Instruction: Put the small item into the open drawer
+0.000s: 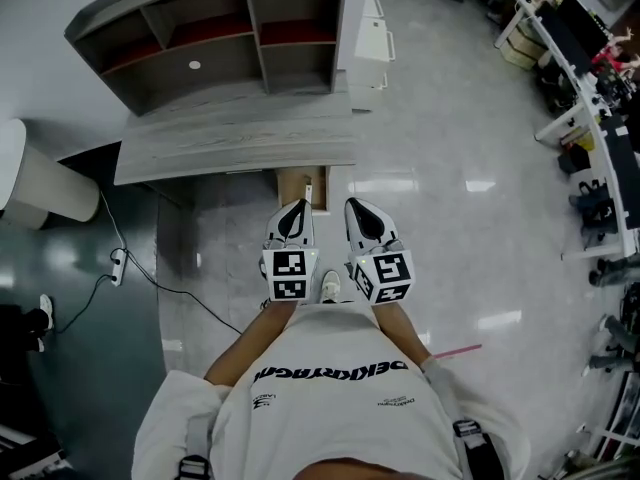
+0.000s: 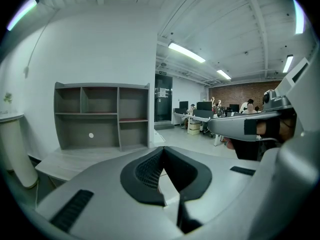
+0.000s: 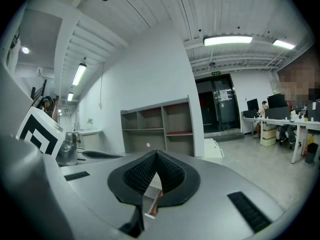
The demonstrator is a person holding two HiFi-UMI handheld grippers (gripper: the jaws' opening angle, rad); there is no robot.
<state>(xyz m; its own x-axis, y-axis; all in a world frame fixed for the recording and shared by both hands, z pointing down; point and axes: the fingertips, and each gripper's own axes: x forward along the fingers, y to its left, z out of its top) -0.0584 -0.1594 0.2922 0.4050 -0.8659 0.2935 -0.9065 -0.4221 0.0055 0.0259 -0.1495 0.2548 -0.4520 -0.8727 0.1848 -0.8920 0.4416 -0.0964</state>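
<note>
A small white round item (image 1: 194, 65) lies in the lower left compartment of the grey shelf unit (image 1: 230, 28) at the back of the grey desk (image 1: 235, 143). It also shows in the left gripper view (image 2: 91, 135) and the right gripper view (image 3: 148, 145). Under the desk's front edge a wooden drawer (image 1: 300, 190) stands open, and part of it shows between the right jaws (image 3: 152, 204). My left gripper (image 1: 293, 223) (image 2: 162, 149) and right gripper (image 1: 365, 223) (image 3: 156, 153) hang side by side in front of the drawer, both shut and holding nothing.
A white drawer cabinet (image 1: 372, 48) stands right of the desk. A round white stand (image 1: 40, 183) is at the left, with a power strip and cable (image 1: 118, 263) on the floor. Office desks (image 1: 590, 88) line the right side. A pink stick (image 1: 455, 351) lies on the floor.
</note>
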